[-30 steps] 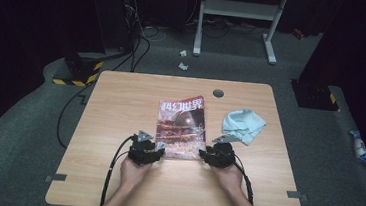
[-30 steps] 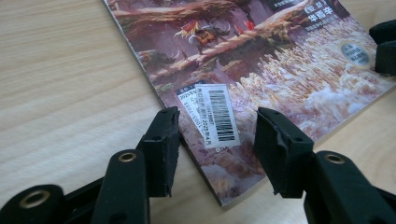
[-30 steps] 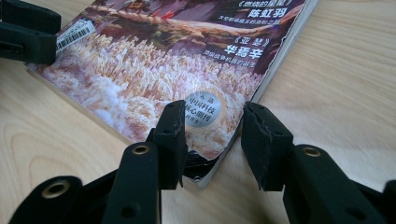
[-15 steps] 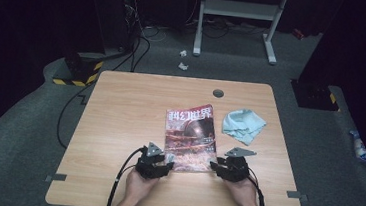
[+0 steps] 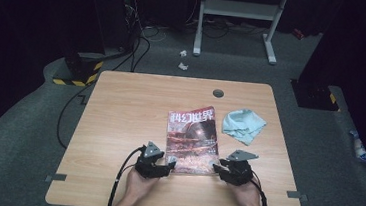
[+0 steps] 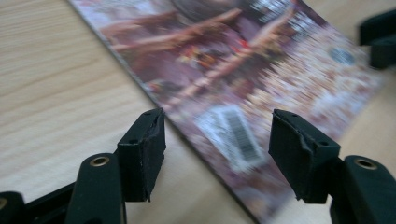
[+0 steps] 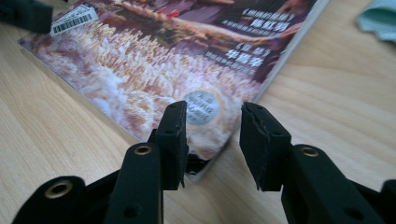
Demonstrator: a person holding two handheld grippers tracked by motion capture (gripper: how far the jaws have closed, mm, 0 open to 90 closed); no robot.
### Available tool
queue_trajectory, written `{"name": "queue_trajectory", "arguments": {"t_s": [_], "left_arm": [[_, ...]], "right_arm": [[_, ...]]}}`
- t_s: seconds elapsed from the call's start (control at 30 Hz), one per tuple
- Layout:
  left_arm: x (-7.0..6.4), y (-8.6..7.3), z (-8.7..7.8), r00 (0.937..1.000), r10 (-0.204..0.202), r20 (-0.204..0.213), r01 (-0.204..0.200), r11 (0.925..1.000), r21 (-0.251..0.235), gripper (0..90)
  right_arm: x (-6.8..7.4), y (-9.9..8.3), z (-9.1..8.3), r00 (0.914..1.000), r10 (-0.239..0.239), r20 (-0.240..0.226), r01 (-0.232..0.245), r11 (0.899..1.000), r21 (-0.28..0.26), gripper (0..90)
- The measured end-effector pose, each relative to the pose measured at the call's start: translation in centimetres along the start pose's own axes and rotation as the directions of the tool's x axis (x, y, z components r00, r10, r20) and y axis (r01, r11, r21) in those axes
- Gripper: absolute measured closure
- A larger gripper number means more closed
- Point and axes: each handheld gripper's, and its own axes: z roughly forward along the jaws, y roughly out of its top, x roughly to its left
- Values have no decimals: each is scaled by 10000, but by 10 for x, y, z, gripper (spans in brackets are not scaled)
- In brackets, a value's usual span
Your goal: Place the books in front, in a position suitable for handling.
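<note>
Your left gripper (image 5: 168,164) gapes wide at the glossy magazine (image 5: 191,139)'s near-left corner, holding nothing. Your right gripper (image 5: 217,166) sits narrowly parted, empty, at its near-right corner.

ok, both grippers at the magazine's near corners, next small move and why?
Probably close the right gripper on the magazine corner: its open jaws already straddle that edge. The left gripper is open too, with the near-left corner between its jaws, so it could follow.

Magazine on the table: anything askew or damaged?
The magazine lies flat but slightly rotated against the table edges. No visible tears or creases. The light blue cloth beside it is crumpled, not folded. Nothing else stands out.
</note>
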Motion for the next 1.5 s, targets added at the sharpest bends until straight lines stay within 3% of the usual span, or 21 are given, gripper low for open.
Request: {"name": "queue_trajectory", "arguments": {"t_s": [0.1,0.23,0.3,0.37,0.47,0.7,0.83,0.93,1.0,1.1,1.2,1.27,1.33,1.4,1.5], "left_arm": [[10,5,6,9993,98,-353,-92,9998,151,356],[23,8,13,9980,-110,-619,101,9998,-147,349],[26,11,16,9978,-124,-653,113,9998,-159,344],[27,11,19,9976,99,-688,-117,9996,-257,340],[28,11,19,9978,23,-662,-46,9994,-349,335],[28,9,19,9976,91,-682,-119,9991,-401,346],[28,9,19,9975,131,-689,-160,9990,-418,345],[28,9,19,9975,138,-699,-168,9990,-426,344],[28,9,19,9974,138,-708,-168,9989,-428,343],[28,10,20,9973,168,-710,-198,9989,-422,342],[27,10,20,9975,124,-690,-154,9989,-433,341],[27,10,20,9975,130,-691,-160,9989,-434,341],[27,10,20,9975,139,-697,-170,9989,-436,340],[27,10,20,9974,157,-710,-188,9989,-436,340],[27,10,20,9981,148,-603,-174,9989,-430,356]], "right_arm": [[-11,2,-8,9997,90,215,-89,9999,-54,599],[-36,8,-19,9954,718,638,-717,9974,-39,584],[-53,12,-23,9903,1098,857,-1100,9939,-22,565],[-65,17,-25,9855,1370,1003,-1387,9903,99,548],[-82,27,-24,9782,1694,1204,-1725,9849,158,514],[-112,56,-7,9558,1924,2222,-2023,9791,226,445],[-115,76,11,9604,1572,2300,-1764,9822,653,373],[-118,83,29,9611,1819,2080,-2082,9716,1126,355],[-120,84,37,9561,1771,2334,-2082,9712,1158,351],[-129,86,49,9418,2104,2624,-2595,9508,1690,293],[-136,85,52,9278,2430,2830,-2900,9471,1375,285],[-140,81,57,9233,2438,2968,-3023,9379,1702,270],[-143,79,58,9211,2513,2974,-3075,9380,1599,284],[-141,80,56,9209,2335,3120,-2978,9380,1772,409],[-138,80,51,9349,1920,2985,-2605,9424,2098,655]]}}
